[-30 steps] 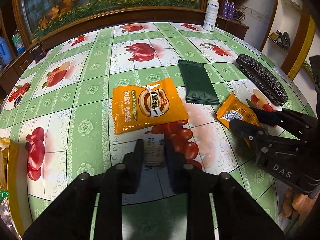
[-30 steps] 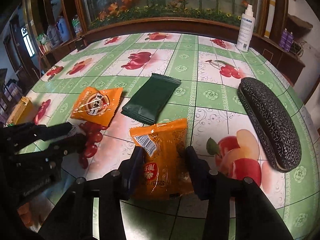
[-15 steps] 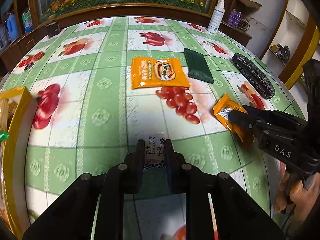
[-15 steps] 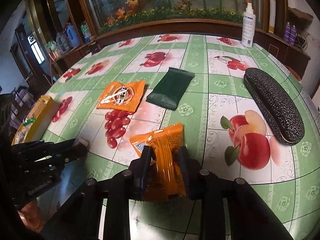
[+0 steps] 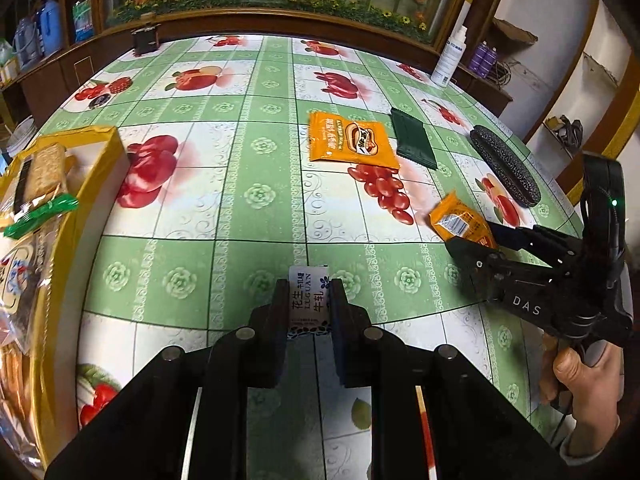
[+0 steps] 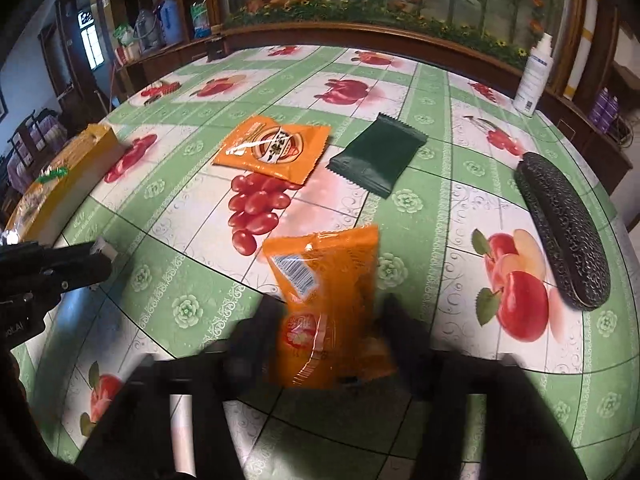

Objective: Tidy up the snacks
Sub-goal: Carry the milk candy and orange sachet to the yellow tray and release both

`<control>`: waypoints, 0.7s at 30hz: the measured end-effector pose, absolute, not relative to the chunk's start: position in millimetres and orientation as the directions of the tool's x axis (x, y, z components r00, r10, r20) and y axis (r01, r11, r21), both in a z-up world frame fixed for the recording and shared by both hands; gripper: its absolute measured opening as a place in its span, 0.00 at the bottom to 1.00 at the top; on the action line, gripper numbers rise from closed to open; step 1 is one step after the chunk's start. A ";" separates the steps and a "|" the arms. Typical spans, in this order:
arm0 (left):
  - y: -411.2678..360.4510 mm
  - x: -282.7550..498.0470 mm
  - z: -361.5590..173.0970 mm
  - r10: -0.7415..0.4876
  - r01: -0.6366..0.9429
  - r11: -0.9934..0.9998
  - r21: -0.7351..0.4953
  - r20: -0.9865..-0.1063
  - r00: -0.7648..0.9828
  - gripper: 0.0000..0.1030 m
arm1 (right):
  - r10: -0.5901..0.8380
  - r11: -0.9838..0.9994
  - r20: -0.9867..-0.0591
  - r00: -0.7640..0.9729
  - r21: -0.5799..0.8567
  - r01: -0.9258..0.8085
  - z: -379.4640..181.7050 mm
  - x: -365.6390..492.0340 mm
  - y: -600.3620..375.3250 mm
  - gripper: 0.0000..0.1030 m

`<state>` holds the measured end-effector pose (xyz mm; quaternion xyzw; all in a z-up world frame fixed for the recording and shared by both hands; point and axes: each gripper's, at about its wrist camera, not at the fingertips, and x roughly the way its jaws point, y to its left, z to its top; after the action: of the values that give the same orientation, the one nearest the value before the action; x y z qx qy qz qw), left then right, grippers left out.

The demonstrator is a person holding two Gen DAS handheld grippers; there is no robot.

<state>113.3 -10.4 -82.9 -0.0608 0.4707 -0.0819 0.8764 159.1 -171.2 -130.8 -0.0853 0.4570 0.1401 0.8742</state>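
My left gripper (image 5: 309, 296) is shut on a small white candy packet (image 5: 309, 300) and holds it above the table. My right gripper (image 6: 328, 316) is shut on a small orange snack packet (image 6: 326, 304), lifted off the table; it also shows in the left wrist view (image 5: 460, 224). A large orange snack packet (image 5: 352, 142) and a dark green packet (image 5: 412, 142) lie flat mid-table. A yellow box (image 5: 96, 160) holding several snacks stands at the left edge.
A black textured glasses case (image 6: 562, 228) lies at the right. A white spray bottle (image 6: 534, 76) stands at the far right edge. A small dark box (image 5: 145, 40) sits at the far edge. The round table (image 5: 192, 272) has a green fruit-print cloth.
Both grippers have lifted and pulled back with their packets. The left gripper has swung left, bringing the yellow box into view. The right view is now motion-blurred.
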 end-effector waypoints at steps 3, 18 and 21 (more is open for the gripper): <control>-4.4 105.5 -78.1 -0.184 0.068 0.982 -0.176 -0.808 0.559 0.16 | 0.196 0.951 -0.812 0.550 0.021 -0.308 -129.5 151.1 -176.4 0.41; 45.1 57.0 -47.3 -0.099 -0.024 0.989 -0.149 -0.759 0.644 0.16 | 0.470 0.873 -0.689 0.552 0.269 -0.408 -83.2 102.9 -137.4 0.40; 59.6 48.1 -45.1 -0.082 -0.051 0.987 -0.152 -0.753 0.653 0.16 | 0.512 0.846 -0.673 0.535 0.284 -0.452 -75.2 96.2 -116.3 0.40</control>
<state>48.1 59.6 -45.1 -0.0799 0.4166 -0.0087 0.9055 96.2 -116.3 -75.2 0.0377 0.3962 0.2752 0.8752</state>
